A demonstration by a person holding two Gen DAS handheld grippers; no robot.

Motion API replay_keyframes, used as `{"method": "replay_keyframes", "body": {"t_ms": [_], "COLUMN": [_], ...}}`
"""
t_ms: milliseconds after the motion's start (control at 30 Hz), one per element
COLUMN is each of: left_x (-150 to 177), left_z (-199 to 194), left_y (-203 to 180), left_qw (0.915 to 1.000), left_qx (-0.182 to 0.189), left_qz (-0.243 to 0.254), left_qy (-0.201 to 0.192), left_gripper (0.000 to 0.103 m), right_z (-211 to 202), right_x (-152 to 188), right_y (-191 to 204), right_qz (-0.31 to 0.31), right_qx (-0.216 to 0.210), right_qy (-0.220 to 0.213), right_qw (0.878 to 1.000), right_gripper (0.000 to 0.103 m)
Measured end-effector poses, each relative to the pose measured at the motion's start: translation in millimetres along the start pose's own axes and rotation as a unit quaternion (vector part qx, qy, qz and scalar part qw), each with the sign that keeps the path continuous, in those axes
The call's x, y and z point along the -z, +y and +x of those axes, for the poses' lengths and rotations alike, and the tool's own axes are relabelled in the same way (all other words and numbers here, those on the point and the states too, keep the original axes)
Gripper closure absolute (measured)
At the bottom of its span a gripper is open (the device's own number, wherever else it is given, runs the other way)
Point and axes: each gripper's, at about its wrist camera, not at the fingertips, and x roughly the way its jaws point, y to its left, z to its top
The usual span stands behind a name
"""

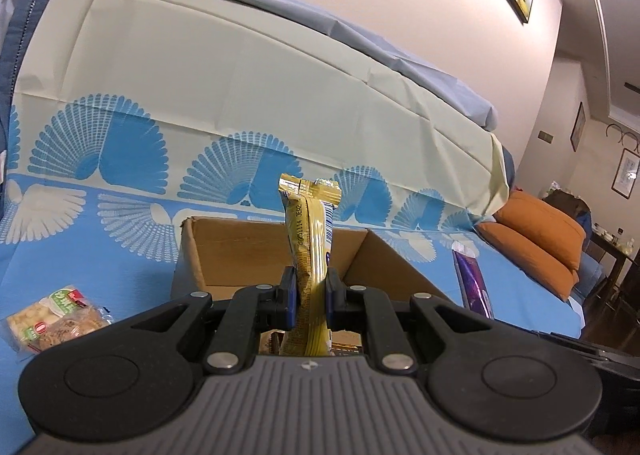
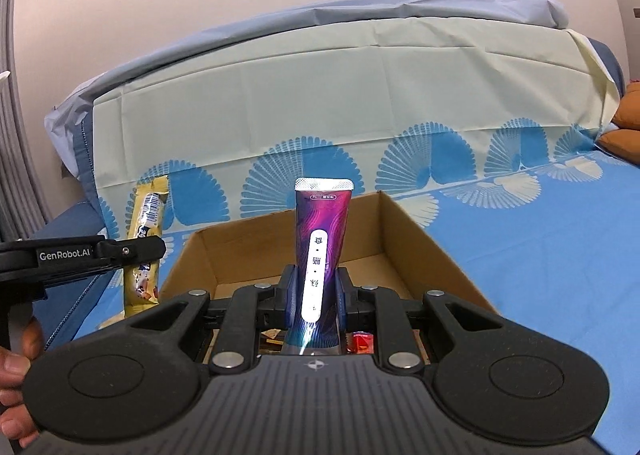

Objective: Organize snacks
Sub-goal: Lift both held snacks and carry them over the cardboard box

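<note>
My left gripper (image 1: pixel 311 297) is shut on a gold snack bar (image 1: pixel 311 239), which stands upright between the blue pads. An open cardboard box (image 1: pixel 224 251) lies just beyond it on the blue bedspread. My right gripper (image 2: pixel 316 291) is shut on a purple snack packet (image 2: pixel 322 231) and holds it upright over the near side of the same box (image 2: pixel 404 231). In the right wrist view the left gripper (image 2: pixel 136 251) and its gold bar (image 2: pixel 146 223) show at the left of the box. The purple packet (image 1: pixel 472 279) appears at the right in the left wrist view. Small wrapped snacks (image 2: pixel 362 343) lie inside the box.
A clear bag of snacks (image 1: pixel 56 319) lies on the bedspread (image 1: pixel 120 255) left of the box. Orange pillows (image 1: pixel 536 239) sit at the far right. A pale sheet-covered backrest (image 2: pixel 320 95) rises behind the box. A person's hand (image 2: pixel 16 375) shows at the lower left.
</note>
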Motion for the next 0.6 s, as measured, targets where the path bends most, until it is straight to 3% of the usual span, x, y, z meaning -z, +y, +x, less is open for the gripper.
{"method": "replay_keyframes", "body": {"t_ms": [600], "left_x": [5], "left_z": [-1], "left_y": [-17], "left_qw": [0.9991], "left_qx": [0.034], "left_qz": [0.024], "left_qy": [-0.01], "left_gripper": [0.089], "right_z": [-9], "right_x": [3], "right_y": [5], "right_qz": [-0.004], "right_qx": [0.018], "right_qy": [-0.02], "right_qw": [1.0], "right_gripper": [0.083]}}
